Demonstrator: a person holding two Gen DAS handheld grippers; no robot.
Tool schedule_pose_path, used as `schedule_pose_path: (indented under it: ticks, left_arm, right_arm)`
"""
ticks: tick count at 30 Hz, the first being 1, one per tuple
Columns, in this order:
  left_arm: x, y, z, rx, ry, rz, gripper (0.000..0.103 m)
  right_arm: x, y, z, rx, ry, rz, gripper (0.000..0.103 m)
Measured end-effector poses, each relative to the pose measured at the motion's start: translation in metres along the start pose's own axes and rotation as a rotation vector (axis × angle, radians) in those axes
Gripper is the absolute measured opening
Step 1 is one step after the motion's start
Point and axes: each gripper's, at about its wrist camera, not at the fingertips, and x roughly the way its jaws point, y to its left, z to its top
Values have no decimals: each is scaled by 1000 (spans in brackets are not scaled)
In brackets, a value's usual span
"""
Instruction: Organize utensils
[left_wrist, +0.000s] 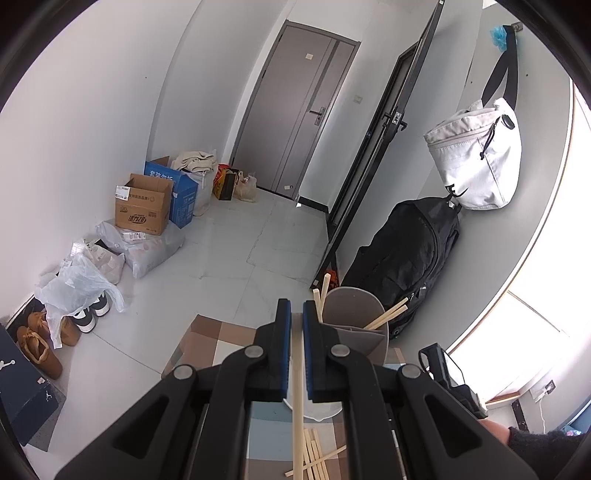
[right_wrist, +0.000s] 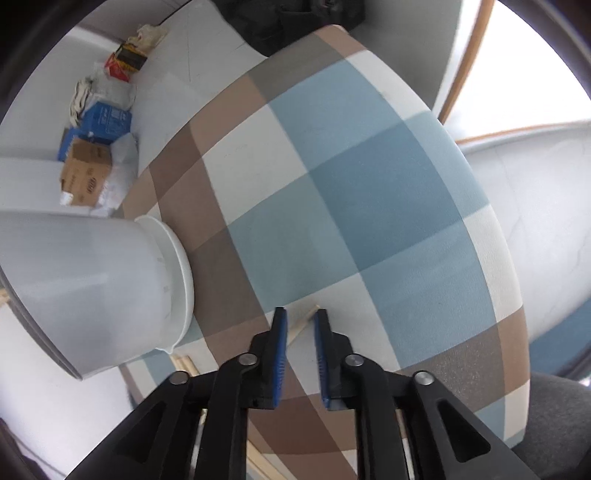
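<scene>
Left claw pinches a chopstick; holder sits at 1 o'clock. Right claw spread, empty.

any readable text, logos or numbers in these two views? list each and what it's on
Nothing can be quoted with confidence.
Blue carton: white Chinese characters along its top edge, too blurred to read.
Brown cardboard box: shipping label and dark oval logo, illegible.
White hanging bag: partial black logo at its lower edge, cut off.
Dark blue box: small white figure logos, no words.
Grey door: small sticker, unreadable.
Right wrist view: the same cartons, blurred.
</scene>
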Motion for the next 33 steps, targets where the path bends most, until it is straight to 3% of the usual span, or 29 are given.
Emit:
schedule_pose_path:
  ticks: [1,2,6,7,8,10,12,19,25,29,33]
  left_arm:
    - [0,2,1,-6,1,-4,2]
    - [0,4,2,-9,2,-3,2]
    - [-1,11,4,-35,3,0,2]
    - [-1,12,5,-41,3,0,2]
    - [-1,13,5,-45,3,0,2]
    - [-2,14,6,-52,-1,-2,2]
    - [-3,14,7,-56,-3,-2,2]
    - [-4,16,5,-65,-2,1,2]
    - [-5,16,4,-61,-3,3,2]
    - [-5,14,5,-43,-9,4,2]
    - [-2,8,7,-39,-9,-8,2]
  right_arm:
    - [1,2,0,-18,-6,6,45]
    - [1,5,-2,-29,-23,-14,48]
    - [2,17,-17,-91,-89,-112,47]
    - [2,17,-20,-99,-107,-141,43]
    - [2,17,-23,-104,-120,-186,30]
    - [0,21,-20,-121,-135,-246,14]
    - [-2,18,-23,-140,-146,-268,6]
    - [-10,6,-29,-211,-162,-224,3]
    - [-5,24,-25,-222,-155,-190,3]
    - [-25,14,-28,-200,-204,-123,3]
    - [-63,5,-44,-227,-308,-37,3]
